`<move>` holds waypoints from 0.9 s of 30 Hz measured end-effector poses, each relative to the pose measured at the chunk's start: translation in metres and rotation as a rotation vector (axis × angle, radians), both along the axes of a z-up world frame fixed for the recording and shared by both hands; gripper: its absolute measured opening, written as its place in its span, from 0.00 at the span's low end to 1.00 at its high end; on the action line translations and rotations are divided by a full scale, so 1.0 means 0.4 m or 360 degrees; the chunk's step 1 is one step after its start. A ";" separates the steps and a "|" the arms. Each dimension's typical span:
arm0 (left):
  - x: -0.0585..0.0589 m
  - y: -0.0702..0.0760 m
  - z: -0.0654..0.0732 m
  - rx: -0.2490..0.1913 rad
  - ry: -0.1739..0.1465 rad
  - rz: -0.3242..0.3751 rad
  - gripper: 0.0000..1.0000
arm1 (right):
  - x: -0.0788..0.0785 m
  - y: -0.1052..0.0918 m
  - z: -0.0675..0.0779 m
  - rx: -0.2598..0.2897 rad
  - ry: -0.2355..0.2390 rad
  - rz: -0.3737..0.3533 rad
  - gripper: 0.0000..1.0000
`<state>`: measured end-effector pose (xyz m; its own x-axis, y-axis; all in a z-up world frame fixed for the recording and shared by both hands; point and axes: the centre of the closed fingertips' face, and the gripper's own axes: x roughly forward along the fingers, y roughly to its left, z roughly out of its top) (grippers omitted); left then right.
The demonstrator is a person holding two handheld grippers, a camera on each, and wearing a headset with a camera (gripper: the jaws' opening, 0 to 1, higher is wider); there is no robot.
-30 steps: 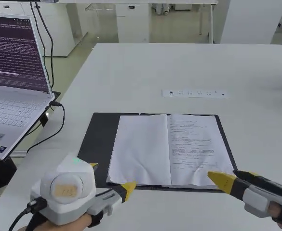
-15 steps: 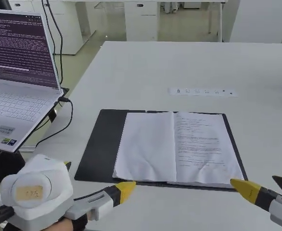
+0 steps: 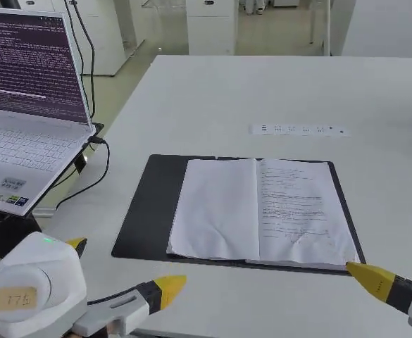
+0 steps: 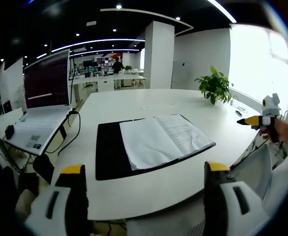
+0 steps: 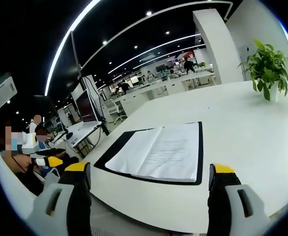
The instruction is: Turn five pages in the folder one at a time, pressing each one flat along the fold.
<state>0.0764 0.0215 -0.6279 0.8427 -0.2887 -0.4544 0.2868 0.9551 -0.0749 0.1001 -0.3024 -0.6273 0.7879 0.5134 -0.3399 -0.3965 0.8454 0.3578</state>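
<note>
Head view: the open folder (image 3: 149, 204) lies flat on the white desk (image 3: 213, 91), ahead of both tools and between them. Its fold (image 3: 257, 211) runs straight away from me. The right hand-held gripper (image 3: 398, 267) hovers just off the near right corner, closest to the free edge of the printed page (image 3: 301, 211). The left hand-held gripper (image 3: 122, 265) hangs off the near left side. I judge the right one better placed to lift that page. The print and the laptop (image 3: 22, 105) screen text are too small to read, as are the markings on a power strip (image 3: 301, 130) beyond.

Left gripper view: my jaws stand wide apart, holding nothing, with the folder (image 4: 109, 152) ahead and slightly right.

Right gripper view: jaws equally spread and empty, the folder (image 5: 158, 152) ahead across the desk edge, a plant (image 5: 269, 69) far right.
</note>
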 end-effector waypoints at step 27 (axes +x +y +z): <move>0.091 -0.022 -0.034 0.0034 0.0022 -0.0075 0.99 | -0.013 0.017 -0.015 0.0024 0.0014 0.0001 1.00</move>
